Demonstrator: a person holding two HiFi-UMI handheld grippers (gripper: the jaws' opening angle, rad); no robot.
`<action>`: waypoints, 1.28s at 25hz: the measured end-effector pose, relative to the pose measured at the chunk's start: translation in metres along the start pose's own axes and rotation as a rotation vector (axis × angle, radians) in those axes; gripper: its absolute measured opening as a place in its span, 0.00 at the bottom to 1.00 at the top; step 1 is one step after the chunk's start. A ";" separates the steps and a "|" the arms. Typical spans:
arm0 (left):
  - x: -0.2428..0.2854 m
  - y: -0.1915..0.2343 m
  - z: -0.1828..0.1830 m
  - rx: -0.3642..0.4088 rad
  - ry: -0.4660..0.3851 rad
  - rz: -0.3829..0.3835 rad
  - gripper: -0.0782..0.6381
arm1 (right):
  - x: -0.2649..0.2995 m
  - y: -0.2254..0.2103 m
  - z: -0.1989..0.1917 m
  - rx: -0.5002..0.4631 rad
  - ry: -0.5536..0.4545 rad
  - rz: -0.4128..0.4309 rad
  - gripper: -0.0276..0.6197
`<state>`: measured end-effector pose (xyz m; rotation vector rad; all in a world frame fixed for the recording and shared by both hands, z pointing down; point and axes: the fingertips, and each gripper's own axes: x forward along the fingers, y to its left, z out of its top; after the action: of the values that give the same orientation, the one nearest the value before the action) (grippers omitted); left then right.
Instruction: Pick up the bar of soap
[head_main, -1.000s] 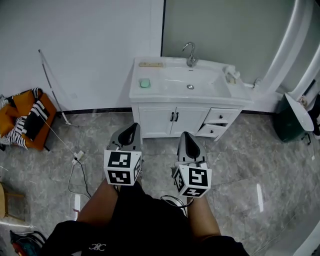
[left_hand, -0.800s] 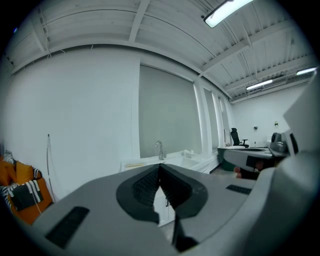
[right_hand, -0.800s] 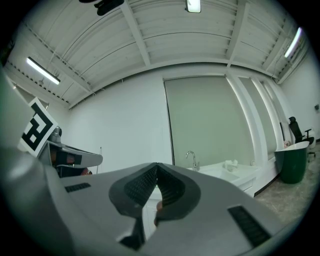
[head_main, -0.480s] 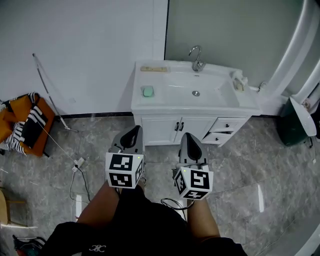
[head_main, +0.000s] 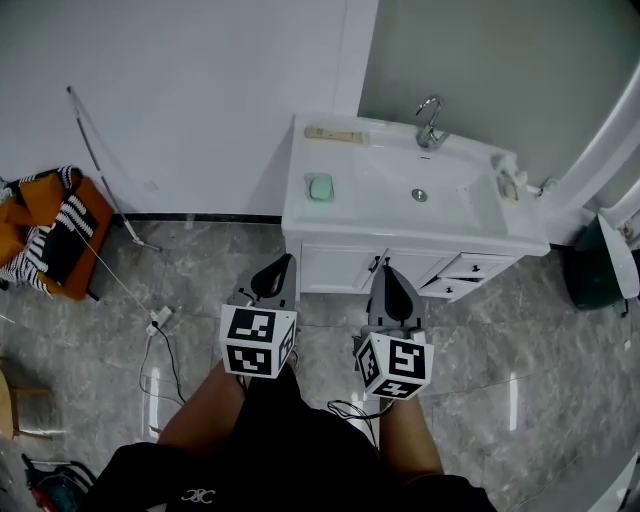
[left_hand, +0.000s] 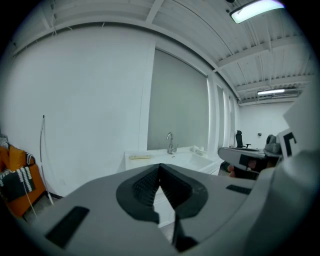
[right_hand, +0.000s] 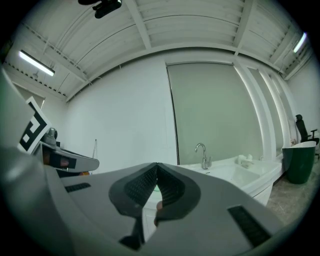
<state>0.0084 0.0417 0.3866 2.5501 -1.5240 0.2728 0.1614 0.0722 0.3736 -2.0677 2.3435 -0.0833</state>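
The bar of soap (head_main: 320, 187) is pale green and lies on the left part of the white vanity top (head_main: 480, 232), left of the basin. Both grippers hang over the grey floor in front of the cabinet, well short of the soap. My left gripper (head_main: 285, 263) is shut with nothing in it; in the left gripper view its dark pads (left_hand: 145, 186) meet. My right gripper (head_main: 384, 271) is likewise shut and empty, its pads (right_hand: 170, 189) pressed together. Each points toward the vanity (left_hand: 186, 159).
A chrome faucet (head_main: 430, 108), a wooden brush (head_main: 333, 134) and small items (head_main: 508, 178) sit on the vanity. An orange seat with striped cloth (head_main: 50, 235), a thin rod (head_main: 100, 165), floor cables (head_main: 158, 325) and a dark green bin (head_main: 600, 262) stand around.
The vanity has shifted right and drawn a little nearer in the head view. Both grippers stay shut and keep their spacing, slightly further right.
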 end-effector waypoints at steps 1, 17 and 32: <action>0.006 0.004 -0.002 -0.007 0.004 -0.002 0.12 | 0.007 0.000 -0.002 -0.005 0.005 -0.001 0.05; 0.119 0.074 -0.018 -0.082 0.074 -0.023 0.12 | 0.133 -0.002 -0.048 -0.022 0.135 0.001 0.05; 0.222 0.147 0.007 -0.134 0.115 -0.052 0.12 | 0.256 0.002 -0.040 -0.033 0.183 -0.026 0.05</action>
<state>-0.0174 -0.2181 0.4383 2.4219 -1.3848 0.2942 0.1254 -0.1804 0.4195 -2.1931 2.4342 -0.2457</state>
